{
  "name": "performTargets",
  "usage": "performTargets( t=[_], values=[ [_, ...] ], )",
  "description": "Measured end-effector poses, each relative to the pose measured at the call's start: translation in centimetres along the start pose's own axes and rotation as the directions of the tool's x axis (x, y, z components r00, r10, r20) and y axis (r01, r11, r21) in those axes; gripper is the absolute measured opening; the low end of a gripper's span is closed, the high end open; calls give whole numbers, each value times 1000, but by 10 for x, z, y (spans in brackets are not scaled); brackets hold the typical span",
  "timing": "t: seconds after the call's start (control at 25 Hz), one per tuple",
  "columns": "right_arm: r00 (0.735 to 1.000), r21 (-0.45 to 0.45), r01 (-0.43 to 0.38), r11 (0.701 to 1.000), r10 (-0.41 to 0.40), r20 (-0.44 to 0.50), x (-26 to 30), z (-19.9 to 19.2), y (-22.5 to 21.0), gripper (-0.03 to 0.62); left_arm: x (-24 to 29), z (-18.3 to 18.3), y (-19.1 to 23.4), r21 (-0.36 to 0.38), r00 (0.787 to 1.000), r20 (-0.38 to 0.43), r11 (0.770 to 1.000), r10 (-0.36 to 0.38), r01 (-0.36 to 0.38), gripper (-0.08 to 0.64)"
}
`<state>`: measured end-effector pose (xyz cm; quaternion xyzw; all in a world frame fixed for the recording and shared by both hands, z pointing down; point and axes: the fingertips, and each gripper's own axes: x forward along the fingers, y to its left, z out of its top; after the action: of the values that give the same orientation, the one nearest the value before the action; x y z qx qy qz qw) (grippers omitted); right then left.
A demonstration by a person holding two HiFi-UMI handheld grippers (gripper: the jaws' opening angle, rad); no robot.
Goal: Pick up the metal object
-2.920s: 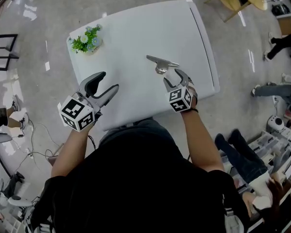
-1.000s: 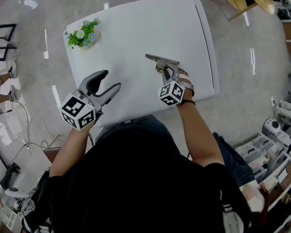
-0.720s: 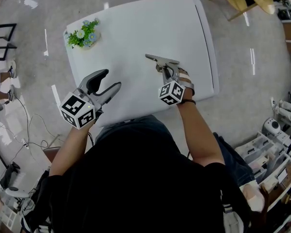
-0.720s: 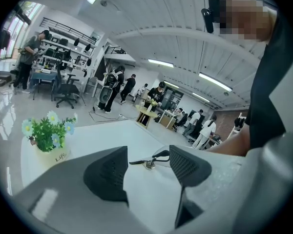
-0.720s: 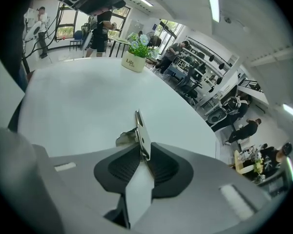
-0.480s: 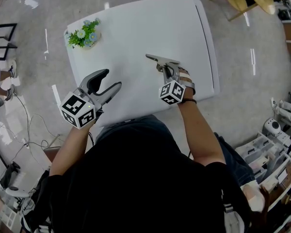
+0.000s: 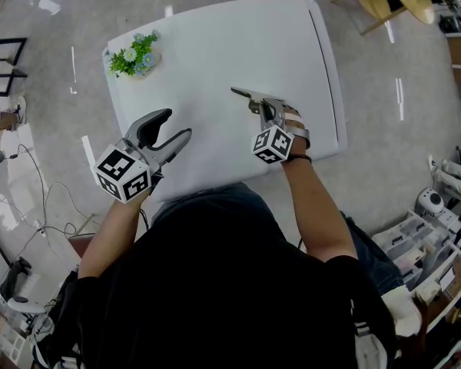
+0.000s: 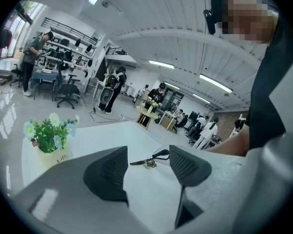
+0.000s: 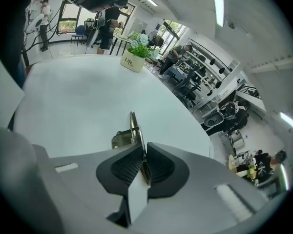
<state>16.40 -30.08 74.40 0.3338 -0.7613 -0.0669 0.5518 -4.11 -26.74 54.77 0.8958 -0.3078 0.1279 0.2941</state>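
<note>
Right gripper [image 9: 142,165]: you've just clamped it onto the metal object [image 9: 133,126]
Left gripper [image 8: 147,168]: wide open, empty
Pot [image 8: 52,156]: flowers [image 8: 51,130] in it, well clear

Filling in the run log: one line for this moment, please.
right claw: just closed, shut on metal object | left claw: open, empty

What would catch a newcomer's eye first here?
The right gripper has just closed its jaws on the thin metal object, on the white table's right half. The left gripper hangs open and empty at the table's near left corner, and a small pot of flowers sits at its far left corner.
</note>
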Motion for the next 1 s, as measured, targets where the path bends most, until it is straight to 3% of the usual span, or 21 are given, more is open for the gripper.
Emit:
performTargets(
  t=[1.0],
  values=[
    [999, 31, 40, 999, -41, 3, -11, 10, -8, 32, -8, 0, 2, 12, 1000, 3, 1000, -16, 16, 385]
  ],
)
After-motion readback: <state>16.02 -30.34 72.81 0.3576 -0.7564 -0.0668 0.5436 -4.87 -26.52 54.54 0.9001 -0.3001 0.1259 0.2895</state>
